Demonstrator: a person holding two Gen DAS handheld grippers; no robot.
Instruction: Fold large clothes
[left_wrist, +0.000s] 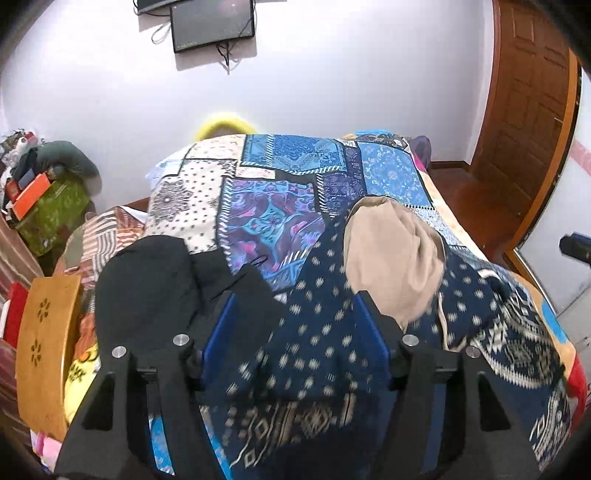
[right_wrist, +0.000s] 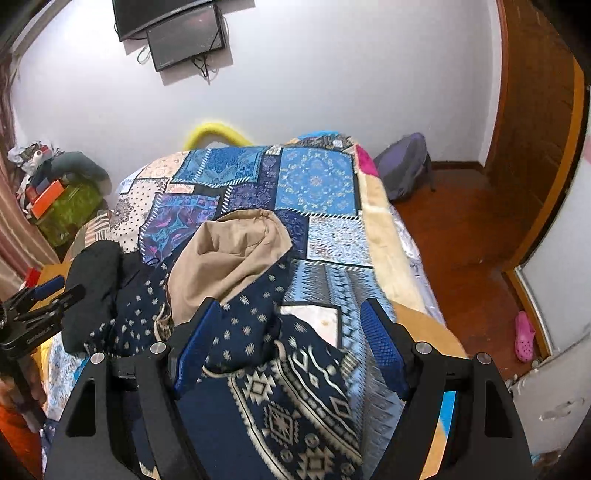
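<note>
Right now, through the left wrist camera, I see my left gripper with its blue pads spread wide and nothing pinched, hanging over the navy patterned garment that lies rumpled along the near edge of the bed; its tan lining is turned outward toward the middle of the bed, and a black garment sits just beside it at the near left edge. Through the right wrist camera, my right gripper is likewise gaping, holding nothing, over the banded hem of the same navy garment, near the near right edge. I judge the step is getting a first hold, so I would lower each set of pads onto a single layer of hem or shoulder, well apart from one another, avoid catching the patchwork bedspread underneath, then lift and spread it flat before any fold
</note>
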